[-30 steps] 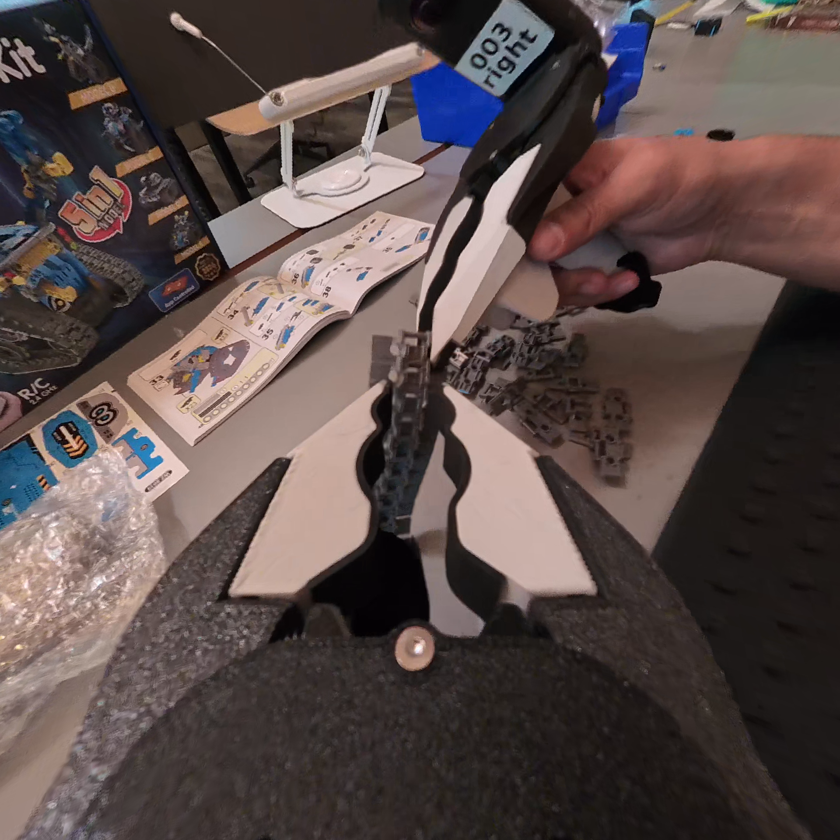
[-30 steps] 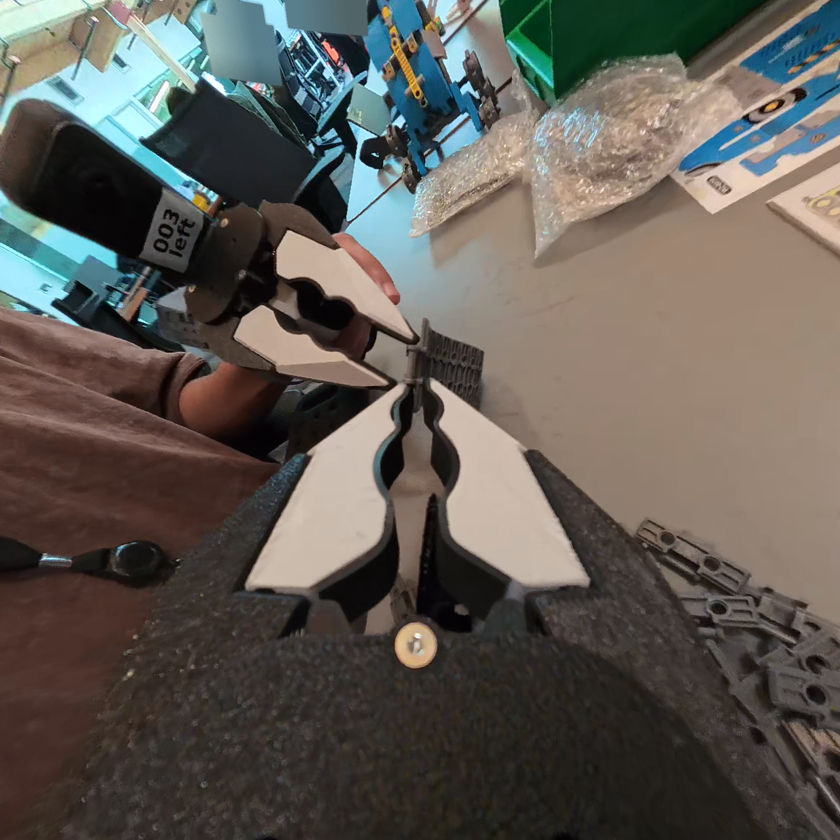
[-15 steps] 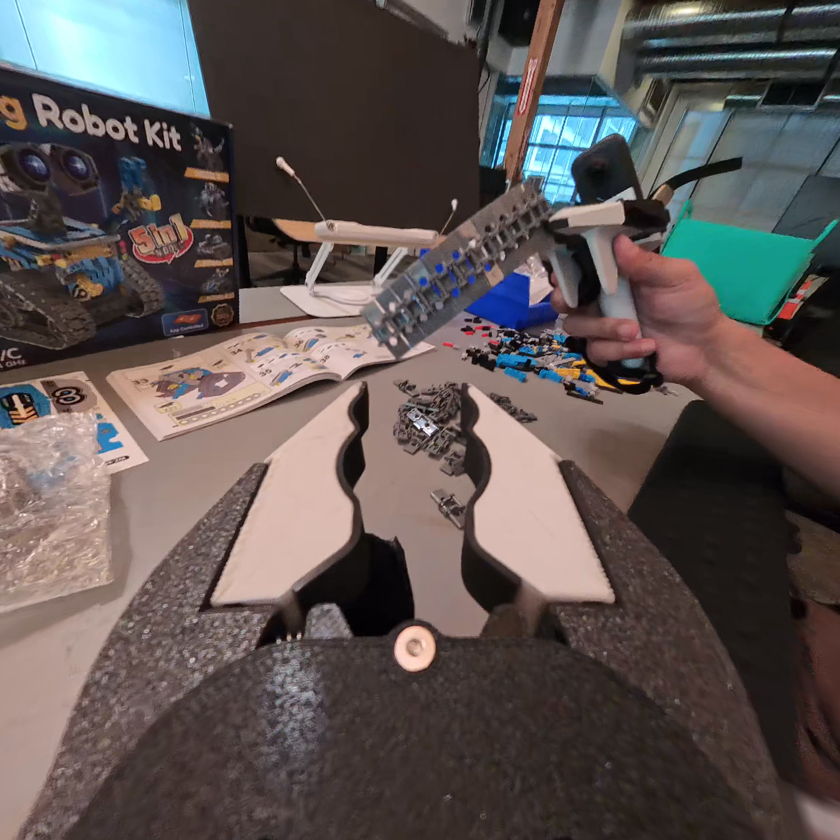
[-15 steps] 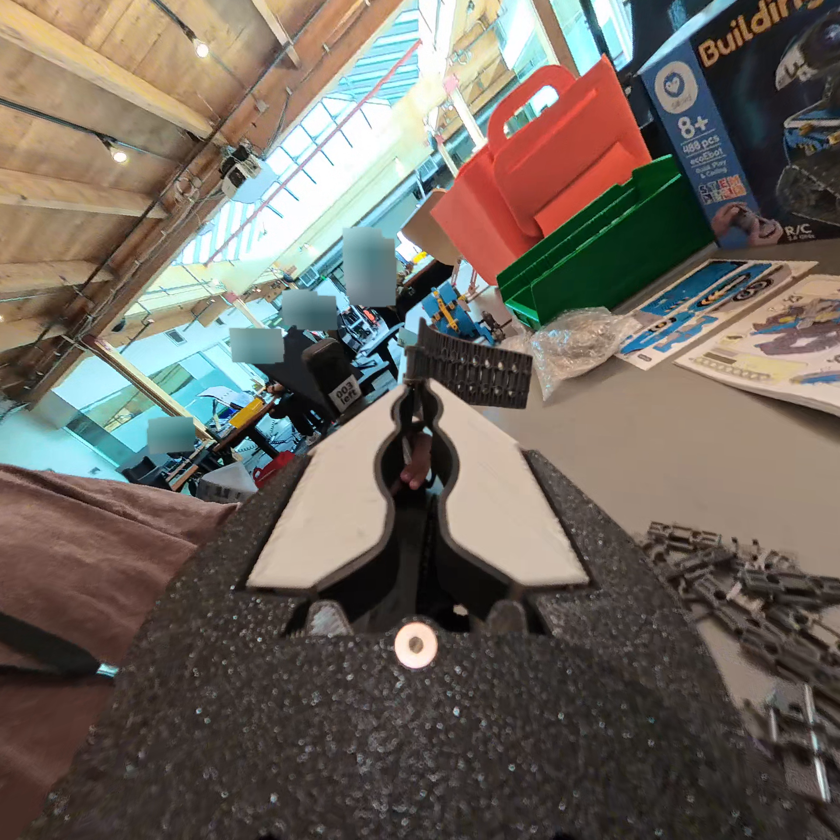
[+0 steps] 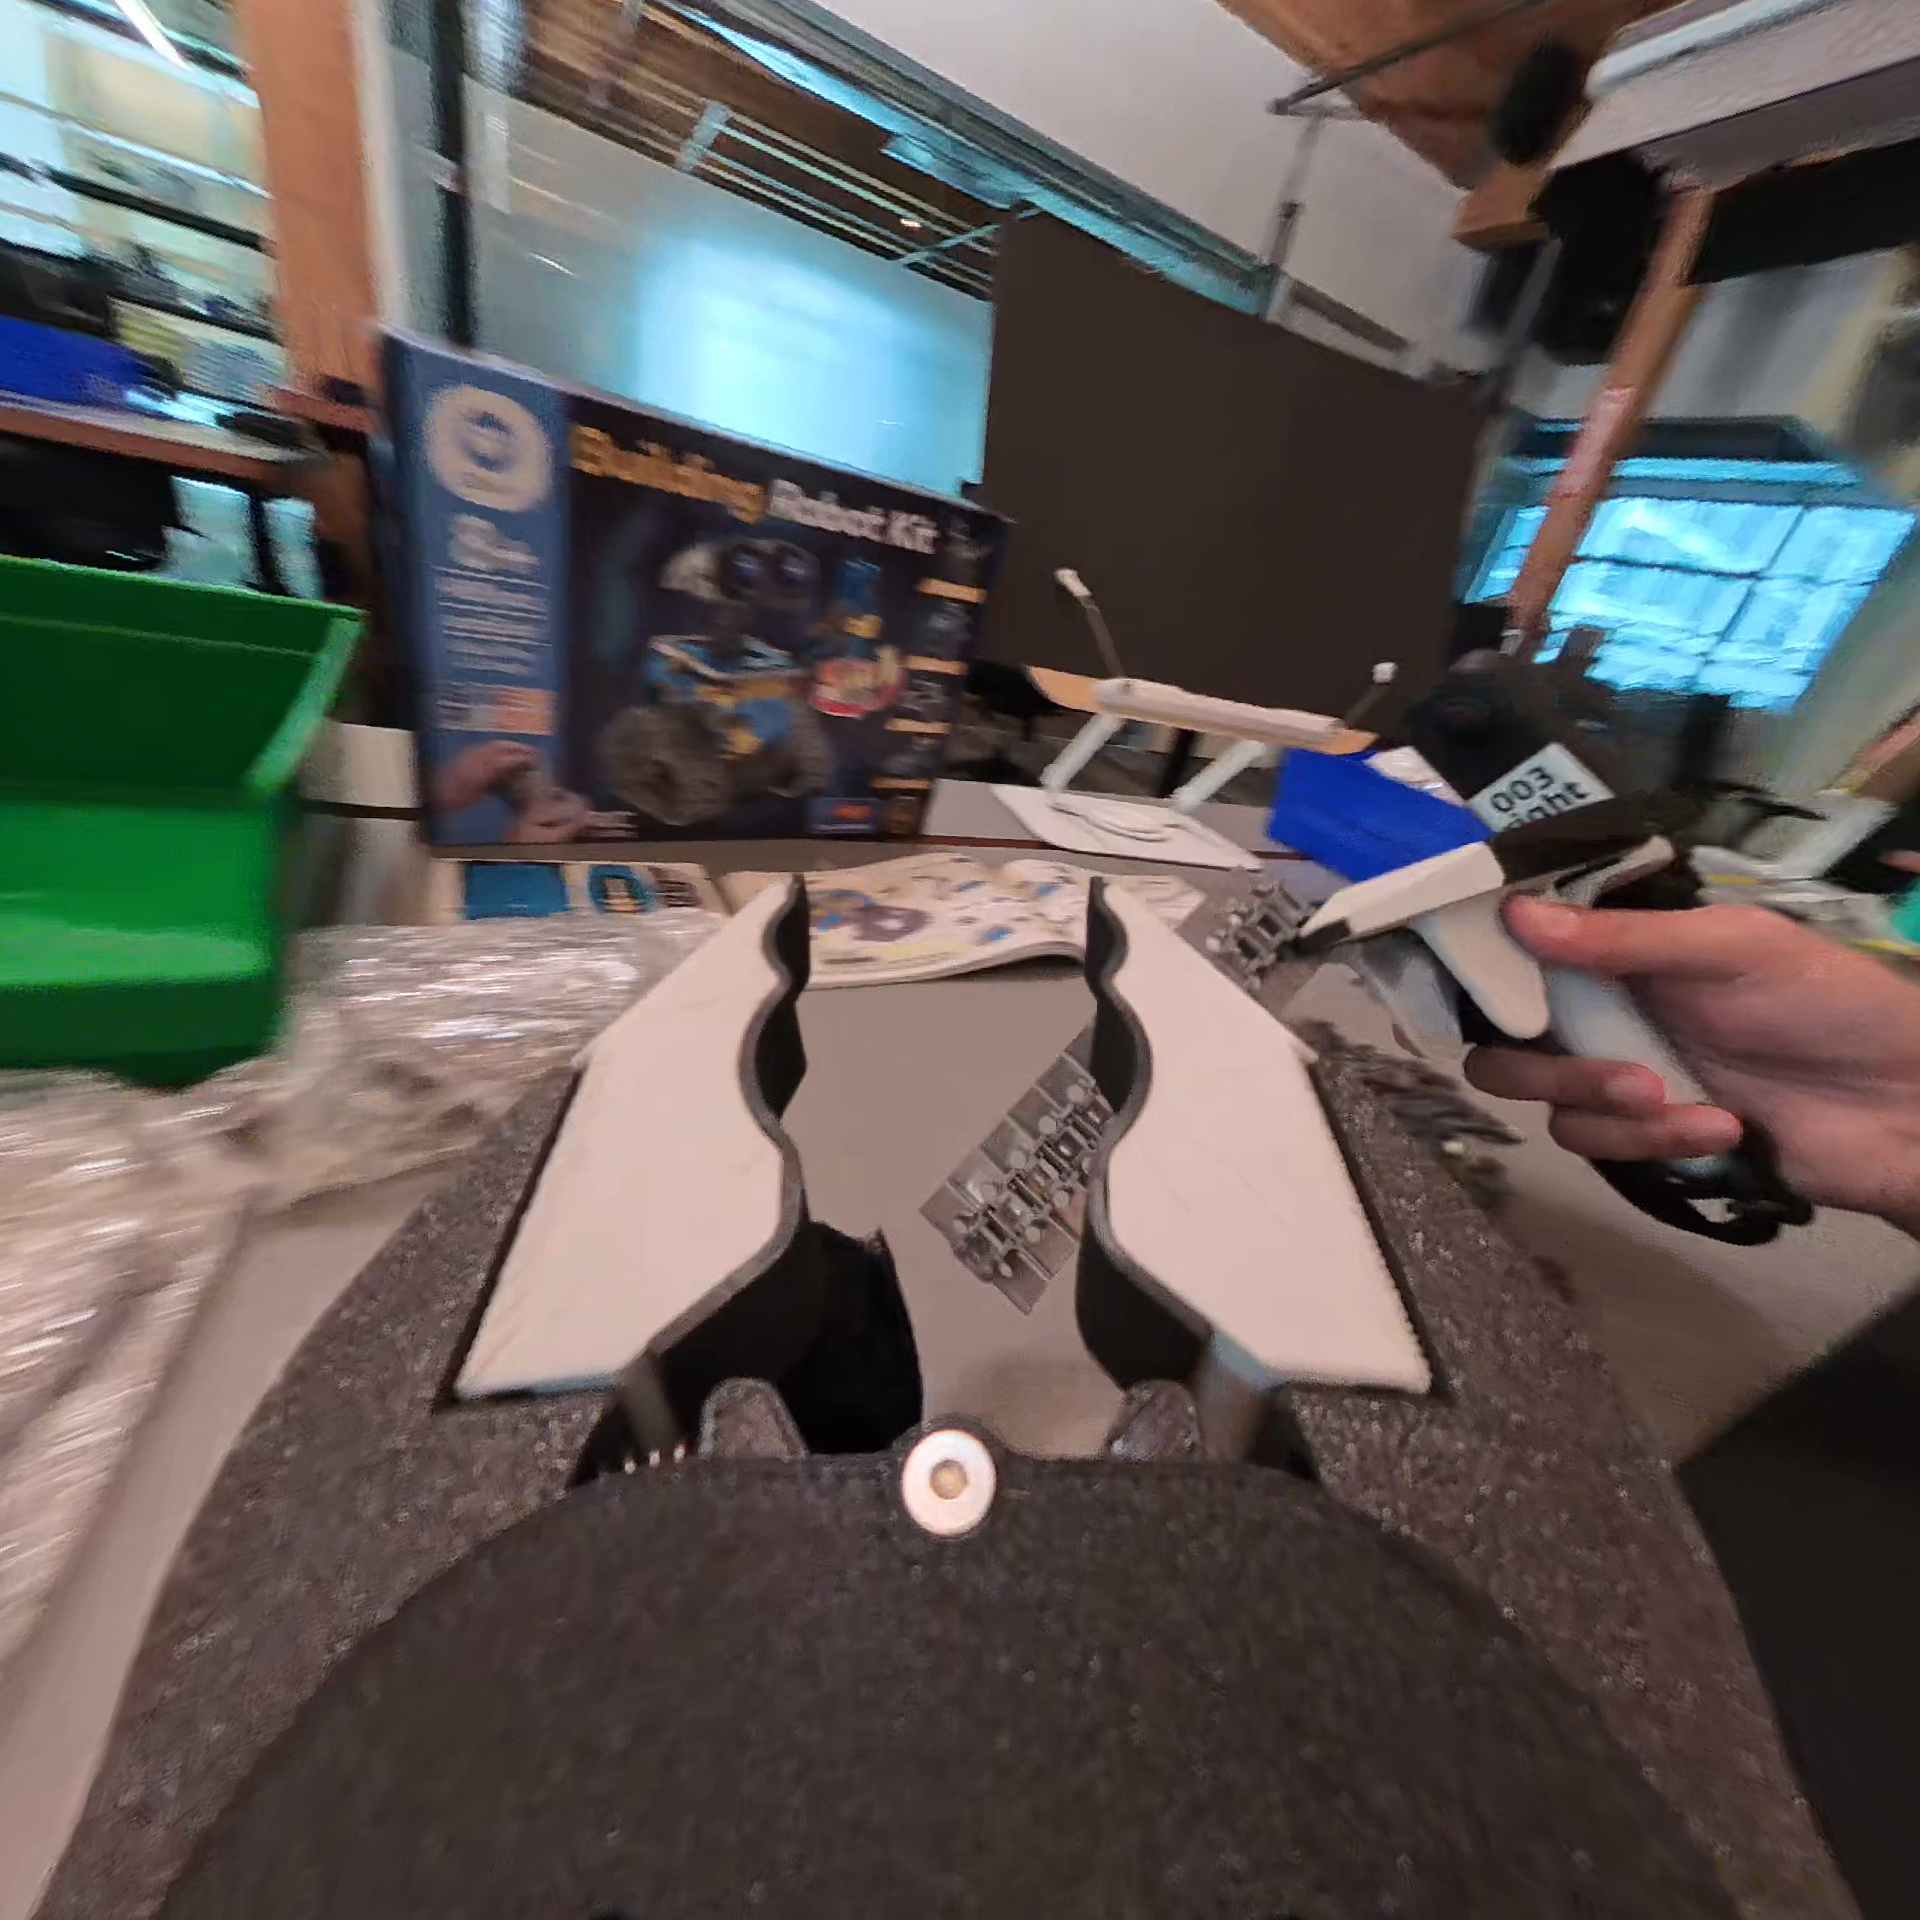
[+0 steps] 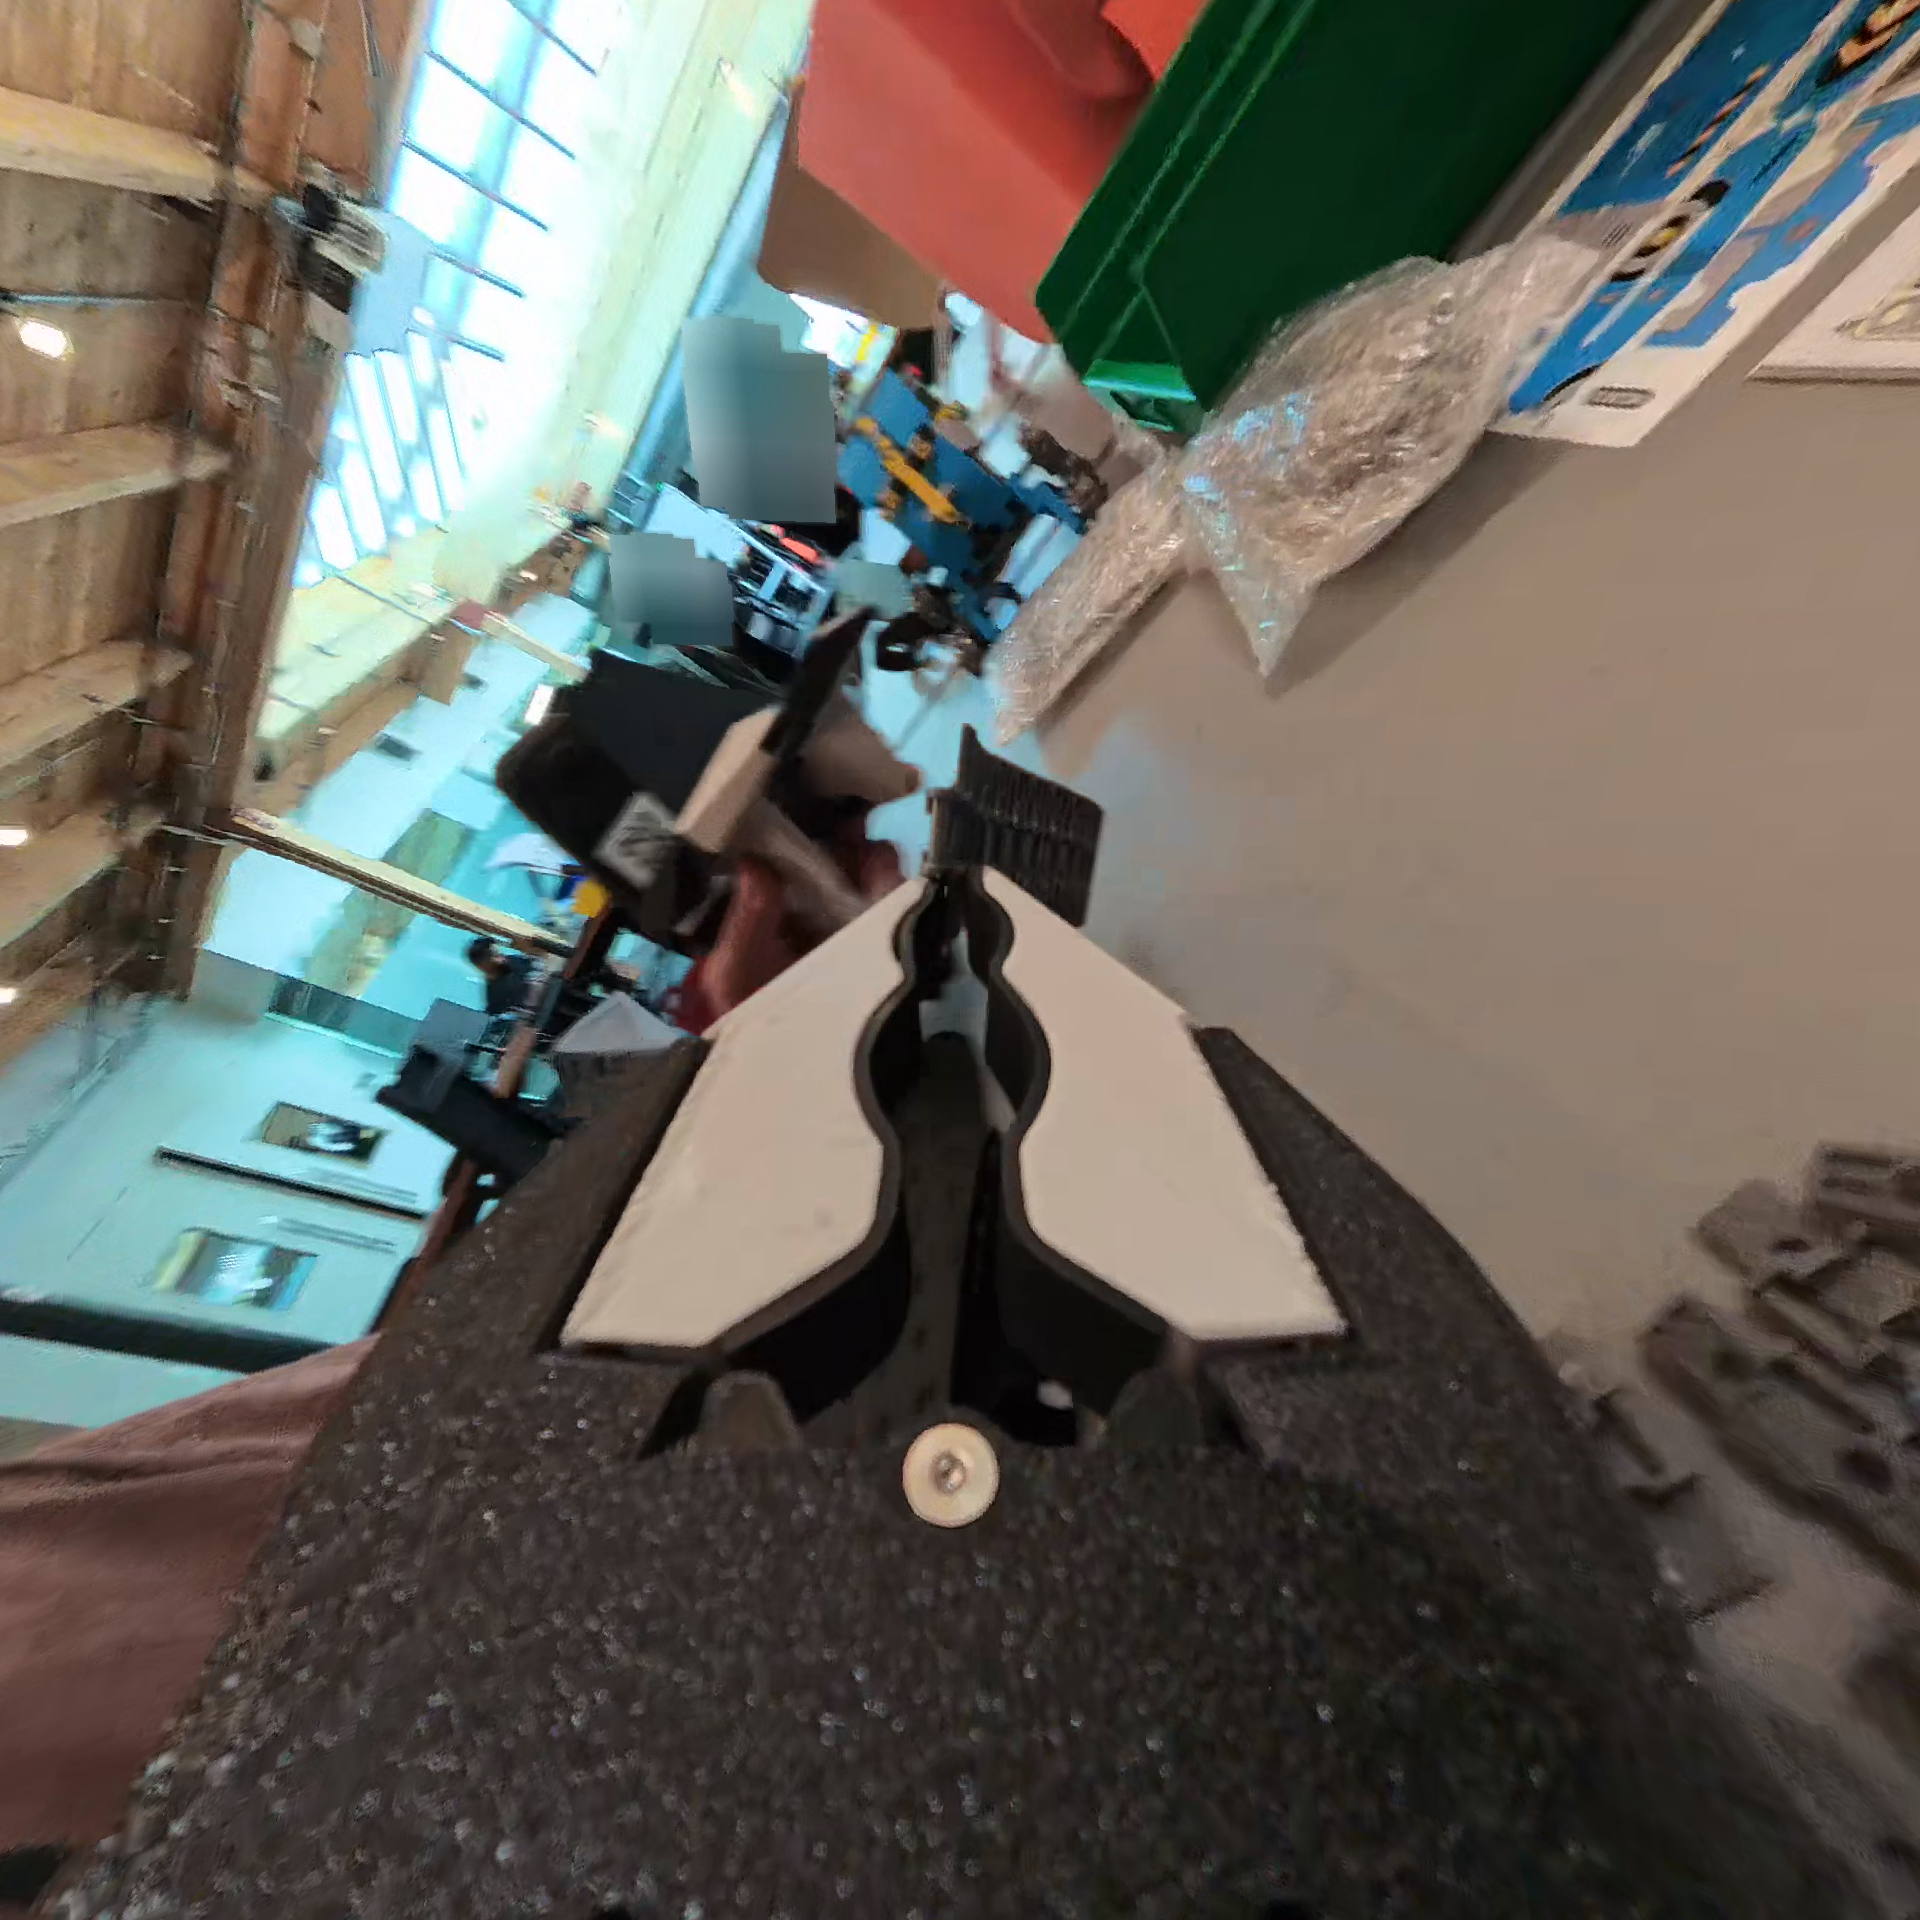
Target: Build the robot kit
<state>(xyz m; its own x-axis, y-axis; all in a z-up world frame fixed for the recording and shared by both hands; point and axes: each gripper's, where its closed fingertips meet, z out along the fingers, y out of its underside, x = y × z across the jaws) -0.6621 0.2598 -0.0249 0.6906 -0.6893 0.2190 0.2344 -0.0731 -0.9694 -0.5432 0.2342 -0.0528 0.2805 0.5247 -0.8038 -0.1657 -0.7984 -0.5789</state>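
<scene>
Track strip (image 6: 1023, 836), a grey band of linked plastic pieces, hung above the desk (image 6: 1558, 935) near its middle, clenched at one end by the right gripper (image 6: 951, 899); it looked light, jointed and floppy. Left gripper (image 5: 945, 935) gaped, released.

workshop (timber beams (image 6: 94, 499)); robot kit box (image 5: 686, 665); parts bin (image 5: 135, 821)

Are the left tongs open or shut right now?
Open: the left tongs stand wide apart, bare table between them, gripping nothing.
</scene>
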